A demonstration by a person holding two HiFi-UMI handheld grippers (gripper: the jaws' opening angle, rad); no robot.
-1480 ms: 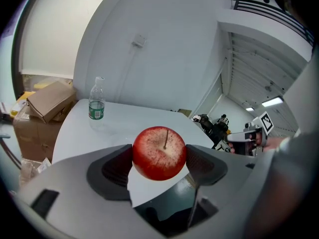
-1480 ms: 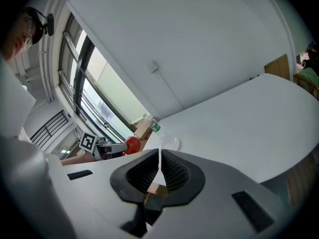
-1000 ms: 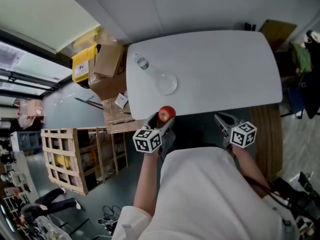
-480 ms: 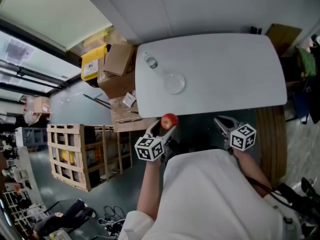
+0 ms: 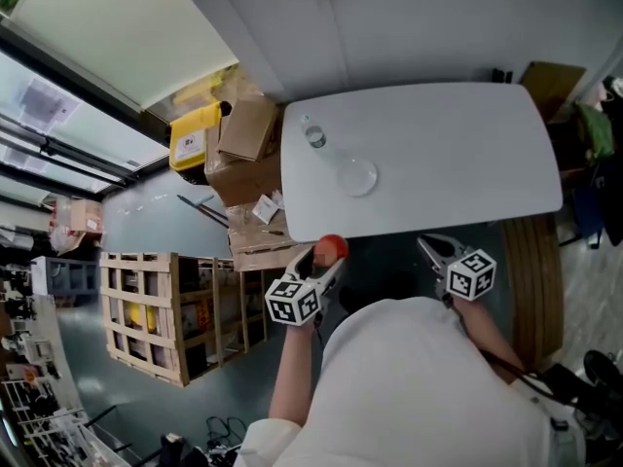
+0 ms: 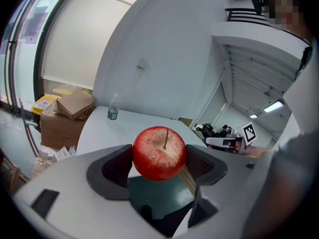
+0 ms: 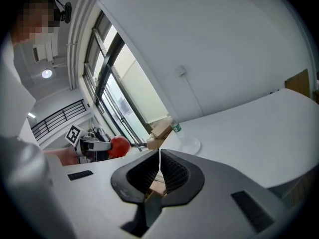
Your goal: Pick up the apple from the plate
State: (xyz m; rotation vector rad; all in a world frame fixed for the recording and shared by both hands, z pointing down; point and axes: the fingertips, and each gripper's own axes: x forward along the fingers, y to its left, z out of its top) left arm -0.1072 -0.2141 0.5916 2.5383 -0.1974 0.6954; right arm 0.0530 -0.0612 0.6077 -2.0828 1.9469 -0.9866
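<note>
The left gripper [image 5: 326, 258], clamped on the apple [image 5: 332, 248], has pulled it back off the table [image 5: 458, 154], well clear of the plate [image 5: 358, 176], so the pick looks done; the right gripper [image 5: 435, 251] stays closed, empty.

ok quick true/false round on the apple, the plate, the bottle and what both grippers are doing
1. The left gripper holds the apple between its fingers. True.
2. The plate sits on the table with nothing on it, near the bottle. True.
3. The apple rests on the plate. False: it is held in the air, off the table's near edge.
4. The right gripper is wide open. False: its fingers are together with nothing between them.
5. The bottle lies on its side. False: it stands upright.
</note>
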